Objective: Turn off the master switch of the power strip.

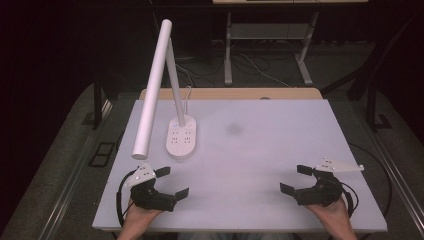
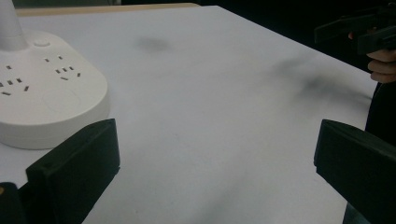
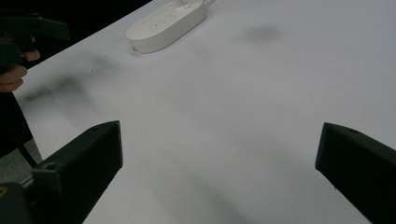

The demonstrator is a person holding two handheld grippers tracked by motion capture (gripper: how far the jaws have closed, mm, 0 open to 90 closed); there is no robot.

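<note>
A white desk lamp stands on the white table [image 1: 260, 145]; its oval base [image 1: 181, 136] has socket holes and its long tube head [image 1: 152, 85] leans toward the near left. My left gripper [image 1: 172, 182] rests near the front left edge, open and holding nothing, just in front of the lamp base [image 2: 44, 93]. At the front right my right gripper [image 1: 295, 179] is open too, with bare table between its jaws. The lamp base [image 3: 166, 23] lies far off in the right gripper view. The other gripper [image 2: 362, 30] shows at the top right of the left gripper view.
A wooden strip [image 1: 230, 93] runs along the table's far edge. Behind it stand a metal desk frame [image 1: 265, 45] and loose cables on the dark floor. A faint grey smudge [image 1: 234, 129] marks the table's middle. A hand [image 3: 11, 70] appears at the left of the right gripper view.
</note>
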